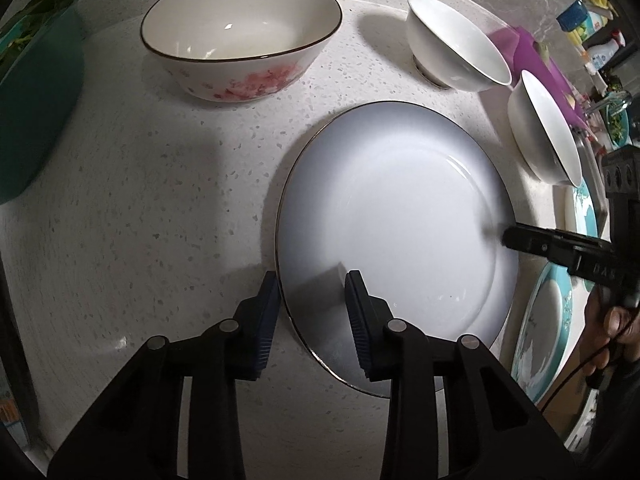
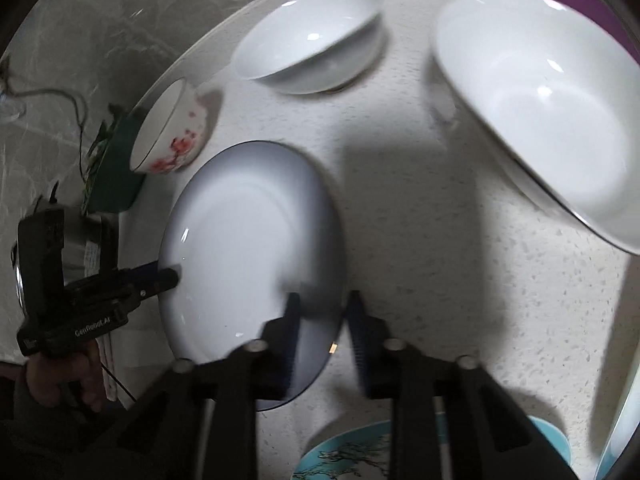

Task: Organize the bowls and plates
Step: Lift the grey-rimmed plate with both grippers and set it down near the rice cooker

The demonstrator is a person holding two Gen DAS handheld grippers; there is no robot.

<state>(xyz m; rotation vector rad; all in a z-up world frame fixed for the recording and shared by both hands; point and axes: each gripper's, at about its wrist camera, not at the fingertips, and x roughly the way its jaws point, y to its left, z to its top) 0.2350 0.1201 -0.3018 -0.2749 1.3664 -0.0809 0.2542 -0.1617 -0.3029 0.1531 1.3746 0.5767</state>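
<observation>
A large white plate (image 1: 400,216) with a thin dark rim lies on the round speckled table (image 1: 140,200). My left gripper (image 1: 311,276) straddles the plate's near-left rim, one blue pad outside the edge and one on the plate's face, clamped on it. In the right wrist view the left gripper (image 2: 172,274) bites the far-left rim of the plate (image 2: 240,248). My right gripper (image 2: 324,296) clamps the opposite rim, one finger over the plate and one just outside it. The left wrist view shows the right gripper (image 1: 506,238) at the plate's right edge.
A pink-flowered bowl (image 1: 240,40) stands behind the plate. Two white bowls (image 1: 452,44) (image 1: 544,128) stand at the right. Teal-patterned plates (image 1: 540,332) lie by the table's right edge. A green basin (image 1: 36,112) with leaves stands at the far left. A person's hand (image 2: 60,384) holds the left gripper.
</observation>
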